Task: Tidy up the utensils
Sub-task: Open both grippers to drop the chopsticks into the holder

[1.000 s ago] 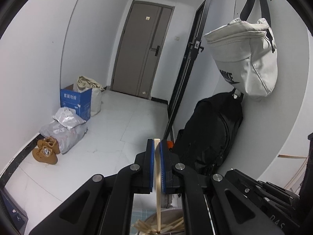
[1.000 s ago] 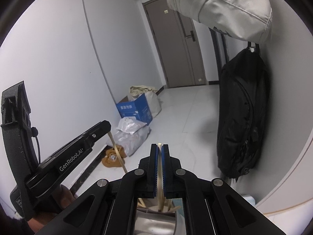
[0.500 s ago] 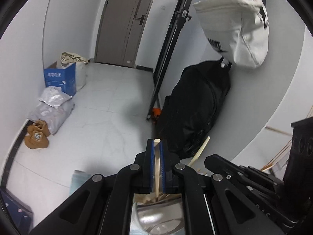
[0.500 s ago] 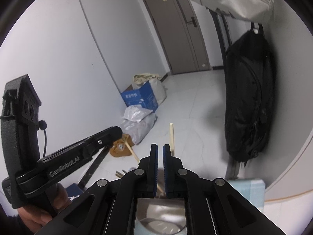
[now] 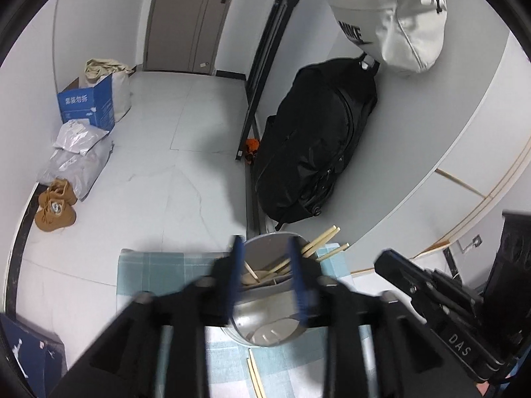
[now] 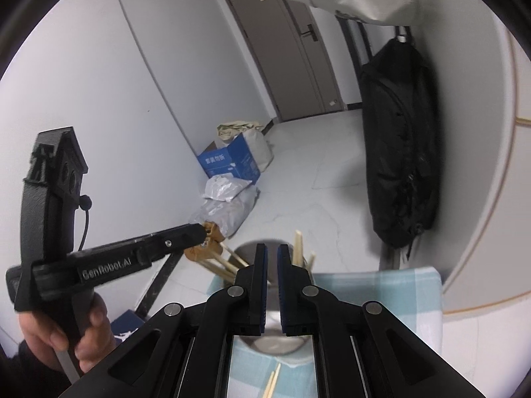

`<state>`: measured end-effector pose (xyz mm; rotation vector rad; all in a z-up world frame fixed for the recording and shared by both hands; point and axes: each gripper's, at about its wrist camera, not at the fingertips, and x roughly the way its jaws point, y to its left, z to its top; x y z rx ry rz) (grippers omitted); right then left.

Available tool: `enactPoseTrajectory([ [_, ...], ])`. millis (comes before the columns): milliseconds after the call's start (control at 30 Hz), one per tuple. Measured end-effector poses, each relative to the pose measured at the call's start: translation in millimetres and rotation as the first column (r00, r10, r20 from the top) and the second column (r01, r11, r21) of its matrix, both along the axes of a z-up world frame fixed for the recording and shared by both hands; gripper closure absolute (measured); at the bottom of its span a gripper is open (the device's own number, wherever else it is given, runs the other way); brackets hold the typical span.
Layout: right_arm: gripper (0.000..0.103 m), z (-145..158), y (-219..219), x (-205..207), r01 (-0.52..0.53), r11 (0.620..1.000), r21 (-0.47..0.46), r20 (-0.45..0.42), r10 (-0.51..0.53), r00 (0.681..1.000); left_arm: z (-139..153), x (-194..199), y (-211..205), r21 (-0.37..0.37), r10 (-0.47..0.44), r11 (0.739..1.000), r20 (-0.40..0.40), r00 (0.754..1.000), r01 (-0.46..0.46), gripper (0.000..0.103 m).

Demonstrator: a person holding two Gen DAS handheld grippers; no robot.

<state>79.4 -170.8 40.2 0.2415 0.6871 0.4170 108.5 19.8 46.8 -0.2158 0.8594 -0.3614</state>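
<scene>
Released, chopsticks (image 5: 320,240) crowd the cup (image 5: 265,331) between both spread grippers.

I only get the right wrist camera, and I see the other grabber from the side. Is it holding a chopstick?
Observer: No. In the left wrist view, the left gripper has its jaws wide apart with nothing between them. It points down at the metal cup.
Operator: Okay! Is there writing on the white bag? I just see plain cloth.
Observer: Yes. The left wrist view shows NIKE printed in black on the white bag.
</scene>
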Motion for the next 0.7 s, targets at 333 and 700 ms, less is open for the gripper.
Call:
enactPoseTrajectory([
  [333, 0.059, 2.1, -22.2, -46.0, 0.039, 0.998, 0.049, 0.016, -0.040, 0.999, 22.9, -41.0, 10.2, 0.024, 0.090, 0.995, 0.090, 0.992, -0.093, 0.044],
  [700, 0.028, 7.6, -24.5, -89.6, 0.040, 0.996, 0.075, 0.065, -0.045, 0.997, 27.3, -89.7, 5.3, 0.089, 0.143, 0.983, 0.168, 0.975, -0.160, 0.035],
])
